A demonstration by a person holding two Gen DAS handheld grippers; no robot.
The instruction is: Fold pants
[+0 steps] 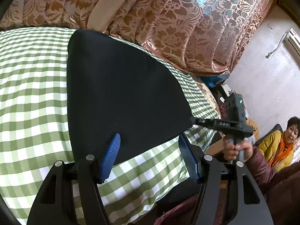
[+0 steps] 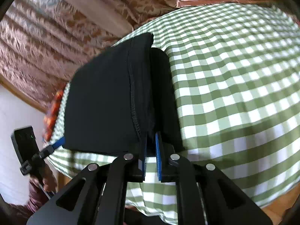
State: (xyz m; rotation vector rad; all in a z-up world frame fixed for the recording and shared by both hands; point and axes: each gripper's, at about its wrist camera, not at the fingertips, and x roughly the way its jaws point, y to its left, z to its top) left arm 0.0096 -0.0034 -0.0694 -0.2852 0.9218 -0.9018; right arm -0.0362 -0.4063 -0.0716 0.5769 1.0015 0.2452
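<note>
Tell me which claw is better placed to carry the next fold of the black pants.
Right claw: shut on the black fabric pants corner. Left claw hangs open over their near edge.

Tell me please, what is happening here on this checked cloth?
A person is folding black pants on a green-and-white checked cloth, with a handheld gripper in each hand. The right gripper is shut on the near edge of the pants, at a corner. The left gripper is open, with one blue finger over the pants' edge, gripping nothing. The pants already lie as a compact, layered shape. A woman in a yellow jacket watches from the side.
</note>
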